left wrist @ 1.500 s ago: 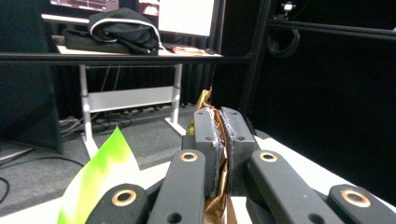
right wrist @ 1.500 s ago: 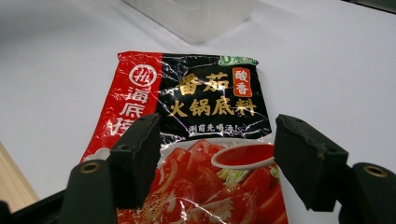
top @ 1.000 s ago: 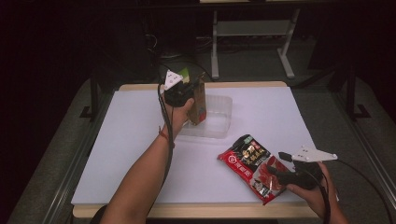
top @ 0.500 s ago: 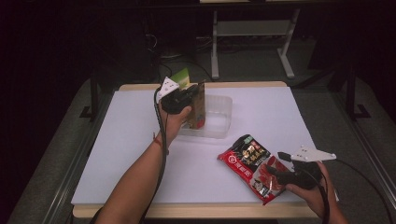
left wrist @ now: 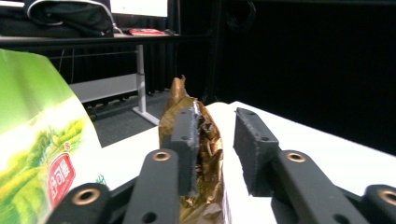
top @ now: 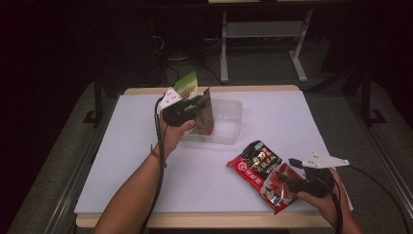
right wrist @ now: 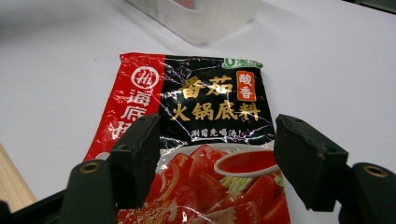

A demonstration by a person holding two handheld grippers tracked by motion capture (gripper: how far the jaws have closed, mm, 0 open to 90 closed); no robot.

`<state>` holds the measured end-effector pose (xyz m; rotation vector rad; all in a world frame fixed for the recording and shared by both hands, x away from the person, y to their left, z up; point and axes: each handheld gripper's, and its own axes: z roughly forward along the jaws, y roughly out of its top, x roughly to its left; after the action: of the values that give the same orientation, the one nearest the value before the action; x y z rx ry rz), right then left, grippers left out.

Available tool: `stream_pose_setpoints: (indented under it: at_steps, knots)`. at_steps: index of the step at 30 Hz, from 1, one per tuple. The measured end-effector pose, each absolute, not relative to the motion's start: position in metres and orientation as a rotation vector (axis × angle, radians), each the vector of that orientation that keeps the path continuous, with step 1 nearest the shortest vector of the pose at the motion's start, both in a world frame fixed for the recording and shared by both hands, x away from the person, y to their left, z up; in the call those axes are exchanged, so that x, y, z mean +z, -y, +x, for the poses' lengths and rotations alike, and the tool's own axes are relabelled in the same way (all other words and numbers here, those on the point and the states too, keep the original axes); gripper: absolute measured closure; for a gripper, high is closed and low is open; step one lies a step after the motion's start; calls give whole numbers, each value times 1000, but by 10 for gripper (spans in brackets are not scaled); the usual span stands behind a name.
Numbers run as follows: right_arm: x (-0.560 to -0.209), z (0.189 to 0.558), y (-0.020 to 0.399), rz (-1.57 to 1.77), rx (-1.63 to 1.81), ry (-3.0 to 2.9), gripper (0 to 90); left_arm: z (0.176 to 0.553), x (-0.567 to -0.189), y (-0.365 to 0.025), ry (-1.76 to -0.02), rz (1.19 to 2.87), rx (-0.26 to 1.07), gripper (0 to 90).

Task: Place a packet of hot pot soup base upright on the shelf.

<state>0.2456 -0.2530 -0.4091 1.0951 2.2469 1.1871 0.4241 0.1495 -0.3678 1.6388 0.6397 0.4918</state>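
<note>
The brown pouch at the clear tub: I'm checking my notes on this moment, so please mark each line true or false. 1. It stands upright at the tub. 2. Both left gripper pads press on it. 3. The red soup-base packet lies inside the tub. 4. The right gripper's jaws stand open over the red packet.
1. True: the brown pouch stands upright at the clear tub.
2. False: the left gripper has just been opening; one pad lies against the pouch, the other stands apart.
3. False: the red packet lies flat on the white table, outside the tub.
4. True: the right gripper has open jaws on either side of the packet, not pinching it.
</note>
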Motion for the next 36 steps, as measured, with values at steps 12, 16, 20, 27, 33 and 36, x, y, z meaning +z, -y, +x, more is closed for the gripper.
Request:
stream_pose_setpoints:
  at_steps: [12,16,20,27,33,36]
  knots:
    - [-409,246,253,1097,1178,-2248,312,407,-365,-160,-593,1703,532,515]
    - [-409,246,253,1099,1176,-2244,314,400,-364,-162,-573,1717,541,487]
    - [-409,246,253,1101,1173,-2239,316,390,-362,-167,-550,1708,552,440]
    - [-409,246,254,1106,1170,-2233,316,370,-366,-173,-495,1785,551,364]
    - [-409,246,255,1108,1153,-2232,318,350,-379,-176,-463,1887,473,338]
    - [-408,246,257,1122,1134,-2214,321,340,-384,-175,-434,1914,424,331]
